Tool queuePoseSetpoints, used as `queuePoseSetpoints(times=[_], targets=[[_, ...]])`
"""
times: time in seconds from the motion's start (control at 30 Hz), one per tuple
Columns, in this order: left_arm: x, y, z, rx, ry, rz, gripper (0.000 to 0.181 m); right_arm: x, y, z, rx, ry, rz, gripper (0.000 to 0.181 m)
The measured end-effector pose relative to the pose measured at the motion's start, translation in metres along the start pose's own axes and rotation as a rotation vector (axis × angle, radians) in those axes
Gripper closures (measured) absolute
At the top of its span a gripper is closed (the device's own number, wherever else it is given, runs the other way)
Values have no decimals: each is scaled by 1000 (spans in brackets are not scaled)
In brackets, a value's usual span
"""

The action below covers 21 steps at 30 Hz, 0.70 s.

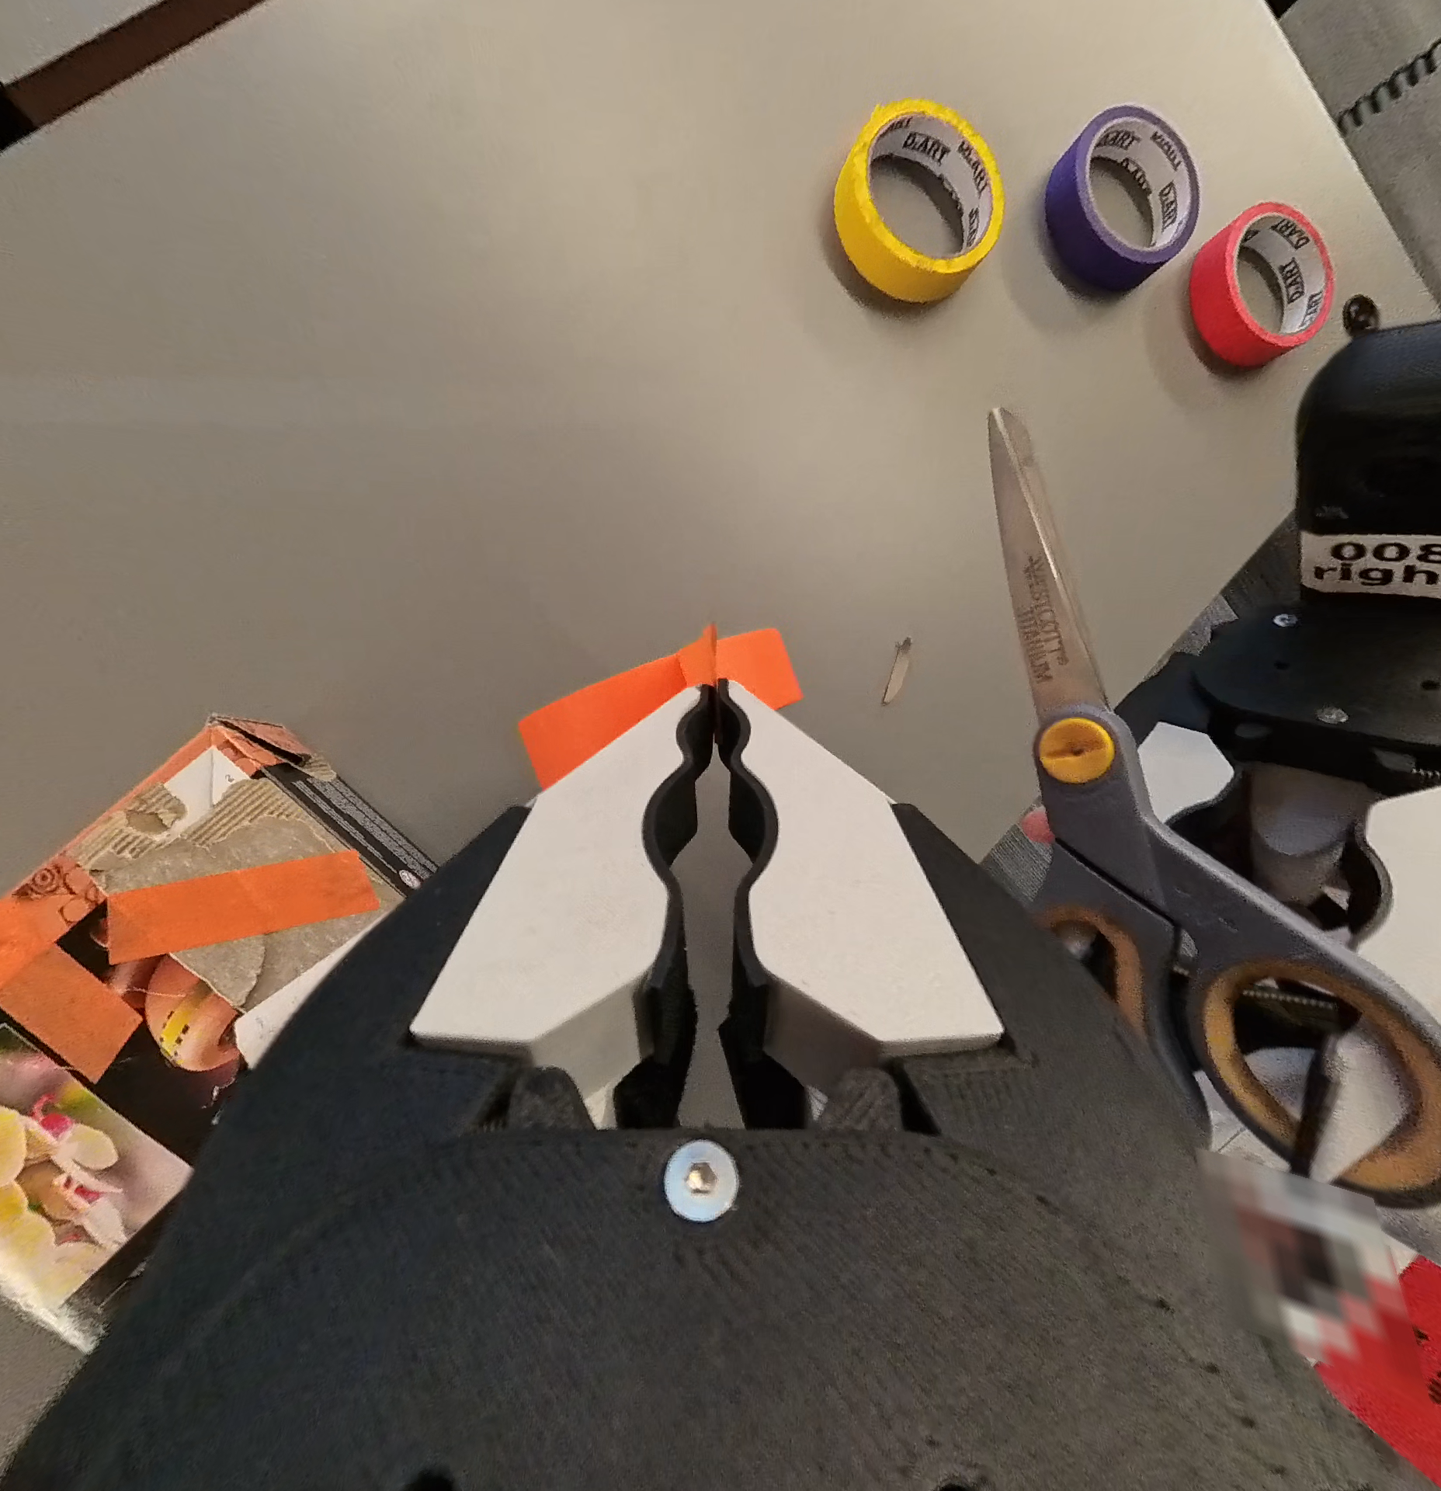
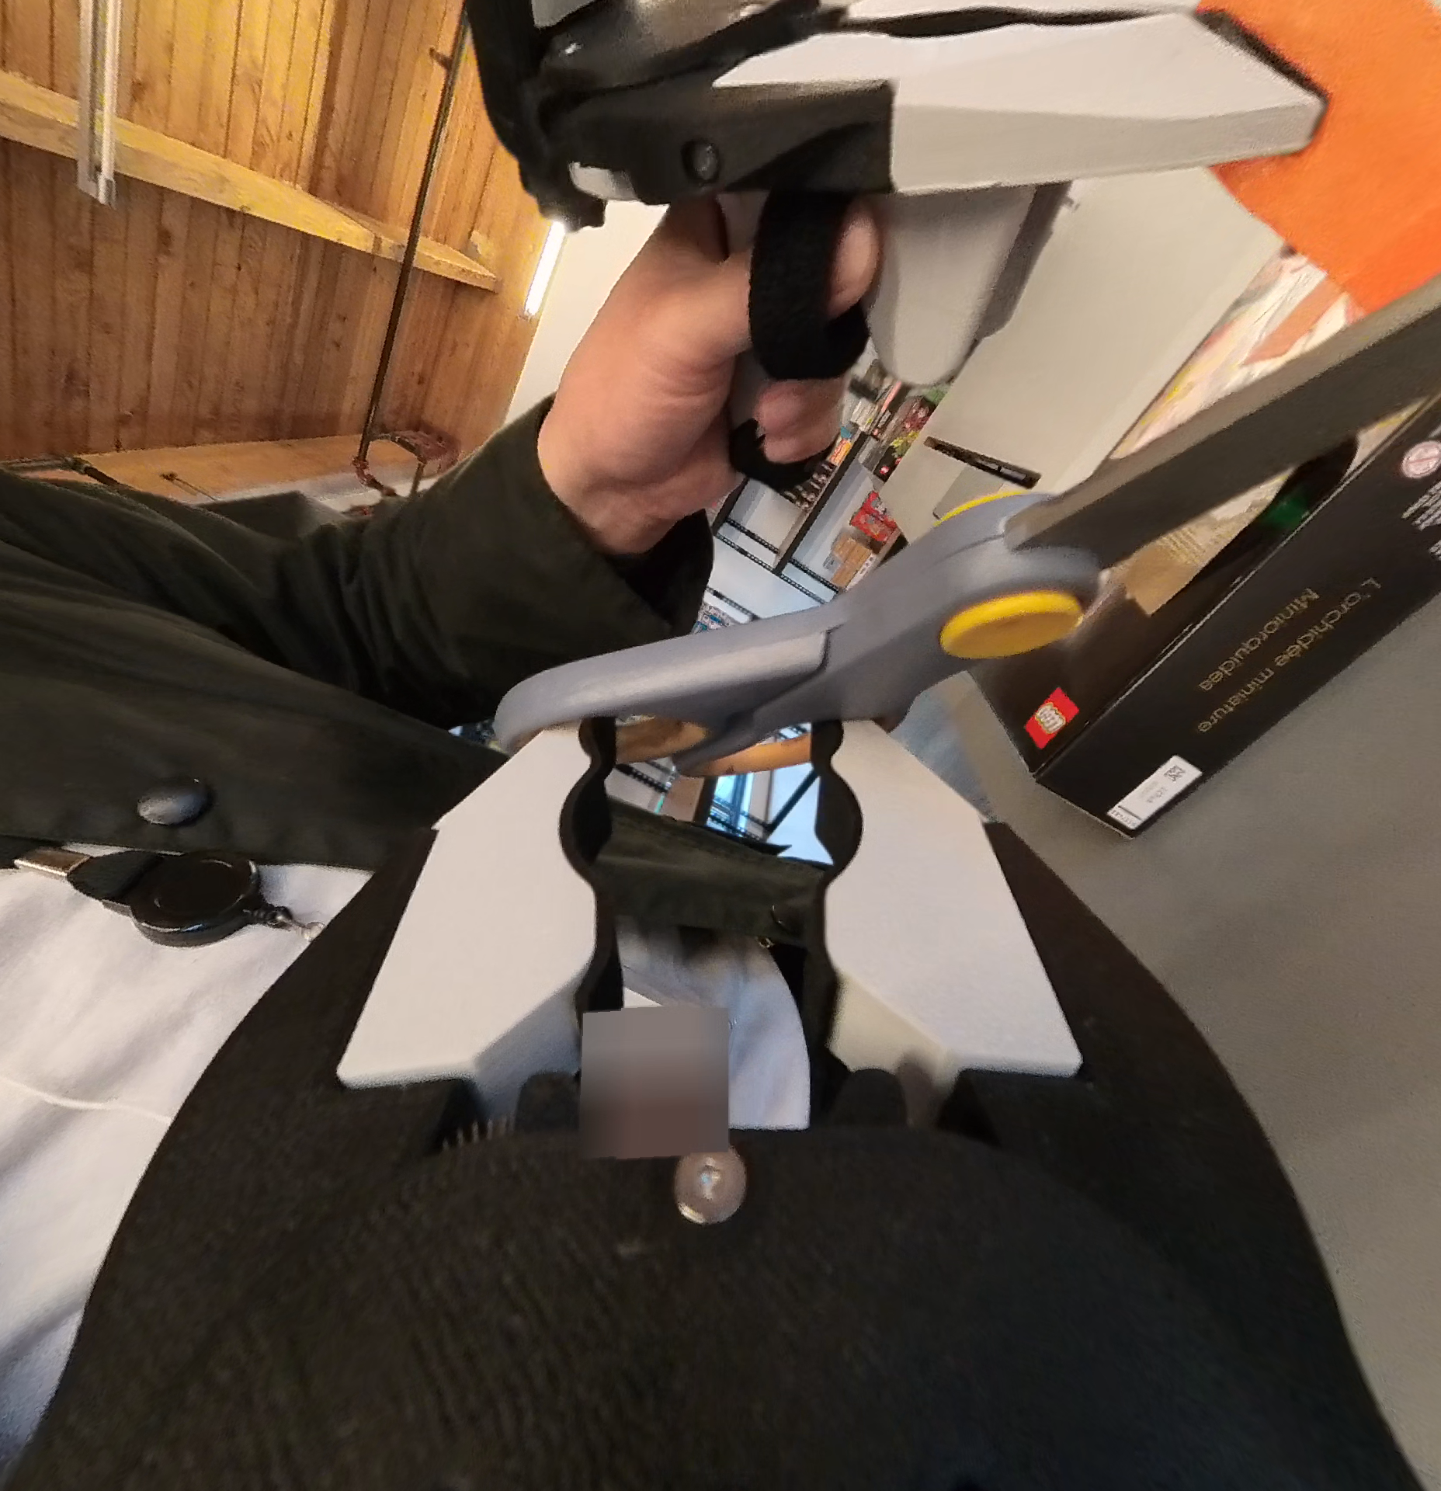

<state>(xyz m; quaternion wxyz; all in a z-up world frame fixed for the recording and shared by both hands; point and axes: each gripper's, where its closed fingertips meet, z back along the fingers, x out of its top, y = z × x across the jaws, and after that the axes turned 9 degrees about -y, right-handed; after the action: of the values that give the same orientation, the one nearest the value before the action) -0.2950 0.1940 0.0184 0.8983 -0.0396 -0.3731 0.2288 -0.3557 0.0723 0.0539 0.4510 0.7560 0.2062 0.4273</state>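
Observation:
My left gripper (image 1: 713, 694) is shut on the middle of a short orange tape strip (image 1: 612, 714), held above the grey table (image 1: 459, 403). My right gripper (image 2: 709, 750) holds grey scissors (image 2: 782, 653) with a yellow pivot by the handle loops; the blades are closed. In the left wrist view the scissors (image 1: 1040, 597) point up the table just right of the strip. A black flower-print box (image 1: 136, 1008) with orange tape strips on its torn cardboard lies at the left. In the right wrist view the left gripper (image 2: 1298, 113) and its tape (image 2: 1395, 177) are at the top.
Yellow (image 1: 915, 202), purple (image 1: 1121, 198) and red (image 1: 1258, 282) tape rolls lie at the table's far right. A small scrap (image 1: 895, 670) lies near the scissors. A person's hand (image 2: 661, 387) and dark sleeve hold the left gripper. The box's side (image 2: 1266, 645) stands at the right. Some 15 cm of space lies between my two pairs of fingers.

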Motion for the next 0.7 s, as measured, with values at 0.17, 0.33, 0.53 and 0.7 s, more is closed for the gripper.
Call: queuePoseSetpoints(times=[0.17,0.33,0.53,0.7], targets=[[-8,2,-8,-4,26,15,181,-8,-3,0,-1,4,-18,134],[-9,0,-12,-6,34,9,181,-8,-4,2,4,-11,-37,134],[-8,-3,-13,-11,29,9,181,-8,-8,5,-15,-7,-44,115],[-8,-5,-12,-18,25,14,181,-10,-7,3,-8,6,-31,113]])
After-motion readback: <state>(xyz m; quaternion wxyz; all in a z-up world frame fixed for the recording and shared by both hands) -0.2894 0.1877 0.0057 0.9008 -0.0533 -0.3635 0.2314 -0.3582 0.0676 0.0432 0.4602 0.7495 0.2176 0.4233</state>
